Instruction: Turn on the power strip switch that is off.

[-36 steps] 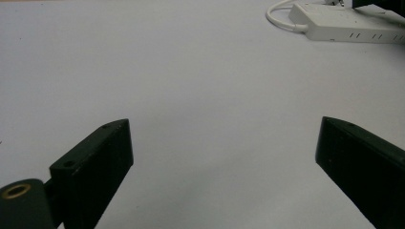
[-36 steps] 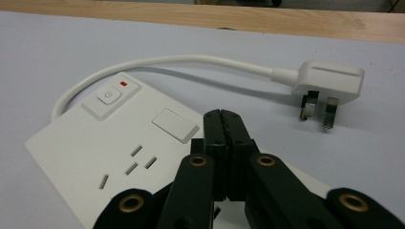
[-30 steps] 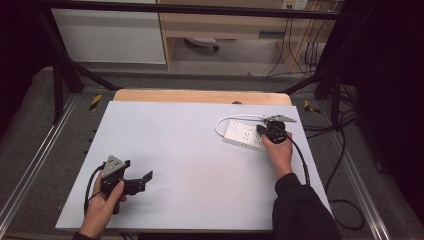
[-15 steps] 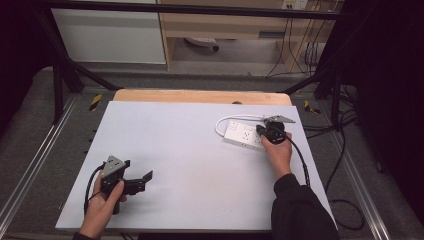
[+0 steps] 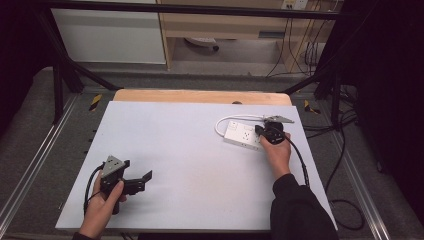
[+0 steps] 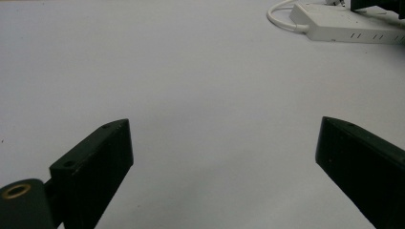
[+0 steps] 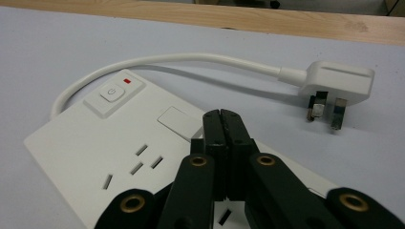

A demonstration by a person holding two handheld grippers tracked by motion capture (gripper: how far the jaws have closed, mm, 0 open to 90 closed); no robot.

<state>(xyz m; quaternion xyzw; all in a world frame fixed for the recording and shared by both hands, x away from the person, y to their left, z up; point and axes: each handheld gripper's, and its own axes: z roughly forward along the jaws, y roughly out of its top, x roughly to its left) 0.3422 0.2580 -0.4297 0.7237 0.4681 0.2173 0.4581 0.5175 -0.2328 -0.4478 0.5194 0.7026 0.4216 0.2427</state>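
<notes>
Seen from above, a pale grey table top (image 5: 190, 150) is filling the middle of the frame, with a strip of bare wood (image 5: 200, 96) along its far edge. At the lower left, a hand is holding the left gripper (image 5: 142, 180) low over the table, its jaws standing wide apart with nothing between them. At the right of centre, the other hand is holding the right gripper (image 5: 261, 131) over the near end of a white power strip (image 5: 240, 134), which is lying flat on the table. A short white cable (image 5: 225, 121) is looping from the strip's far end.

Looking along the left gripper (image 6: 224, 157), two black jaws are rising from the bottom corners, far apart, with bare table between them. The power strip (image 6: 344, 26) is lying at the upper right of the frame, well apart from these jaws.

Looking along the right gripper (image 7: 223, 125), the two black jaws are pressed together, gripping nothing, and are hovering over the top face of the power strip (image 7: 95, 148); whether the tips are touching it cannot be told. A switch button (image 7: 113, 94) with a small red mark beside it is sitting at the upper left of the strip. The cable (image 7: 191, 62) is curving across the upper part of the frame to a white plug (image 7: 334, 81) lying on the table at the upper right.
</notes>
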